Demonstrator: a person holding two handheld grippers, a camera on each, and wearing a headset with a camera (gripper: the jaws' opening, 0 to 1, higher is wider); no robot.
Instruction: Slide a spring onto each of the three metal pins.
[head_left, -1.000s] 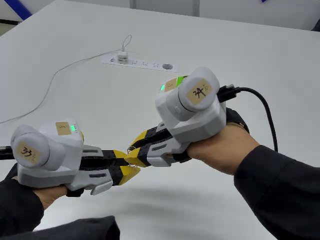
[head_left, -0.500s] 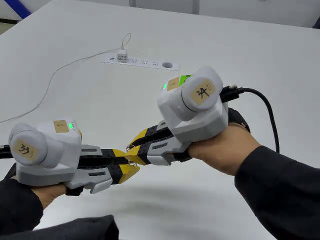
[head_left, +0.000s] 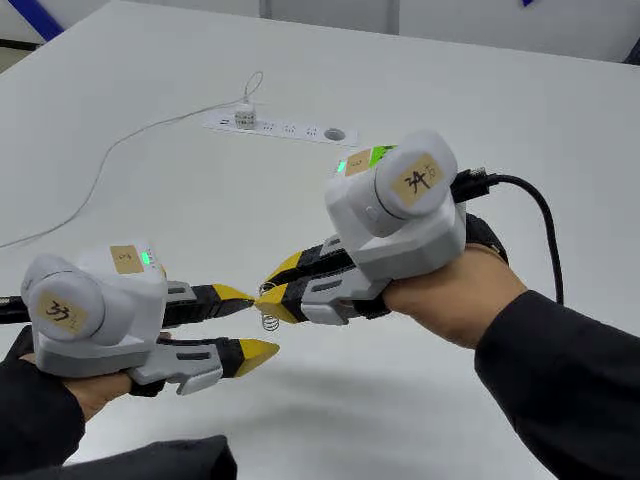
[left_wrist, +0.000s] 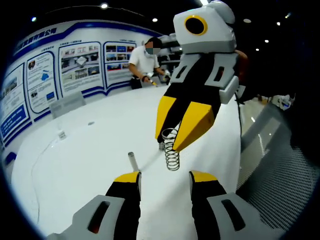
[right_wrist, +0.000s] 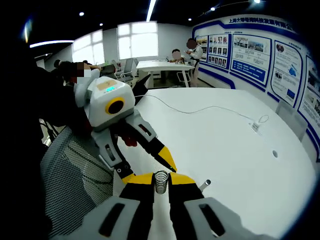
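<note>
Above the near edge of the bench (head_left: 420, 70), the right gripper (head_left: 266, 293) is clamped on the top coils of a spring (left_wrist: 171, 151), which hangs free below its tips. The left gripper (left_wrist: 165, 175) faces it with jaws spread and nothing between them. A metal pin (left_wrist: 131, 158) shows just beside one left jaw, though what holds it cannot be told. The step in hand looks like threading this spring, so the next move calls for lining the coil's open end up with the pin's tip and sliding it along.
</note>
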